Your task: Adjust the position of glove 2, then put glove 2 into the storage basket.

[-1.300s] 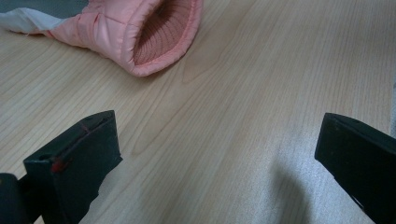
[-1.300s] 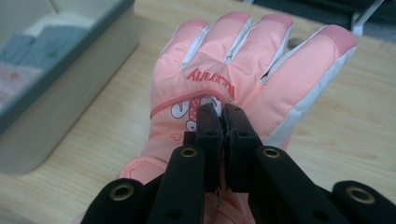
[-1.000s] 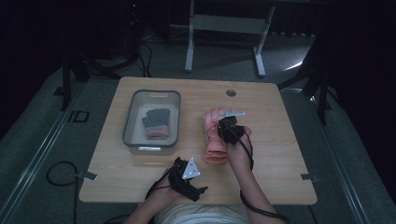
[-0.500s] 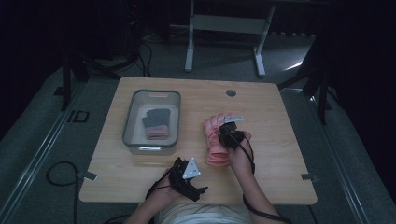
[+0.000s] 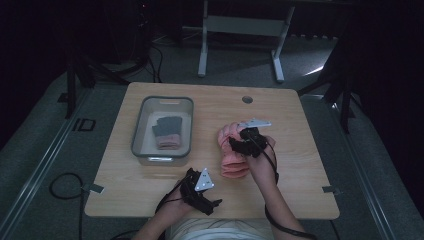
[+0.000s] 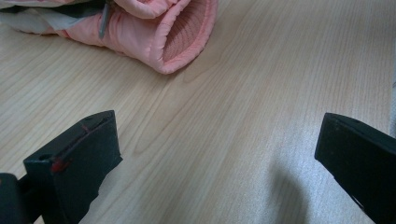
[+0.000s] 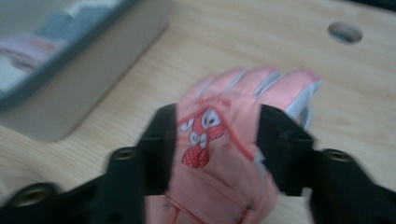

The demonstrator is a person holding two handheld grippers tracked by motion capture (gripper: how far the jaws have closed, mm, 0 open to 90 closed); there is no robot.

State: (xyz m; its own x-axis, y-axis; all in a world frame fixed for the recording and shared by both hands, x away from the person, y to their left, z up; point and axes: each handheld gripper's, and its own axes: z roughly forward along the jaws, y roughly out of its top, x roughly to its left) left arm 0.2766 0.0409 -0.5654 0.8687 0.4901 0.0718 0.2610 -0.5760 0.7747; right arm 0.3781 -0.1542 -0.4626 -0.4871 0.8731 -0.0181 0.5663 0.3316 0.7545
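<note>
Your high view looks forward and down over the whole worktop (image 5: 150, 195); your left tool's camera skims low along the wood; your right tool's camera peers down close; all three share the pink glove (image 5: 234, 150).

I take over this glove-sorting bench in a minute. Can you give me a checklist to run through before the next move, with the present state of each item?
1. Right gripper jaws have just been opening, pink glove between them: ok.
2. Whether the pads press on the glove: cannot tell, picture blurred.
3. Left gripper open, nothing between its jaws: ok.
4. Glove lies flat on the table, beside the bin: ok.
5. Bin has room beside the folded items: ok.
</note>
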